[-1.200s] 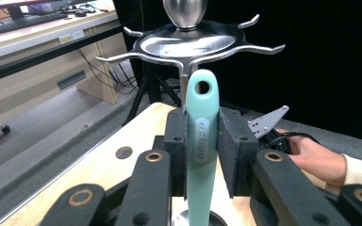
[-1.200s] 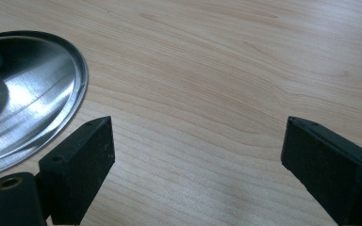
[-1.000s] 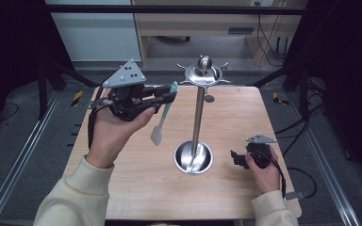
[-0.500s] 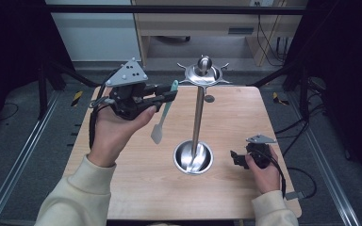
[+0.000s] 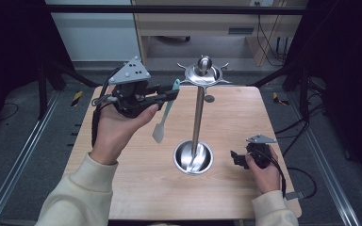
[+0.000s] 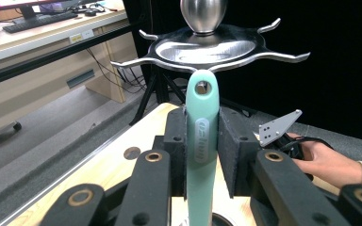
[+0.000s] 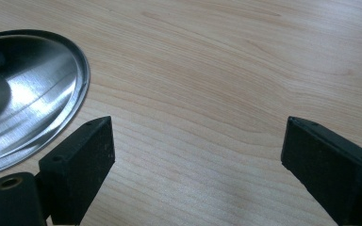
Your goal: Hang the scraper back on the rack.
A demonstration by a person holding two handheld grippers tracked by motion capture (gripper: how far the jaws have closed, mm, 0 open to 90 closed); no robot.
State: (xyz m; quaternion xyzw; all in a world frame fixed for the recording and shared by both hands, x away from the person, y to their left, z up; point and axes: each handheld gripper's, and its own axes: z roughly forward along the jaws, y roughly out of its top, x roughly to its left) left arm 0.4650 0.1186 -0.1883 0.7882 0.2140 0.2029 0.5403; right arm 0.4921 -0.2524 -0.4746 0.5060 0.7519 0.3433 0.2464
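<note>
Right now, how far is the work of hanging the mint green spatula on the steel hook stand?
Done: the left gripper is shut on the handle of the mint green plastic spatula and holds it raised beside the polished steel hook stand. In hand: the handle's hole sits just below the stand's hooked arms, not yet over one. Left: slip the hole onto a hook and release. The right gripper rests open on the wooden table.

Glossy metal stand (image 5: 199,117); matt, probably plastic spatula (image 5: 162,117).
</note>
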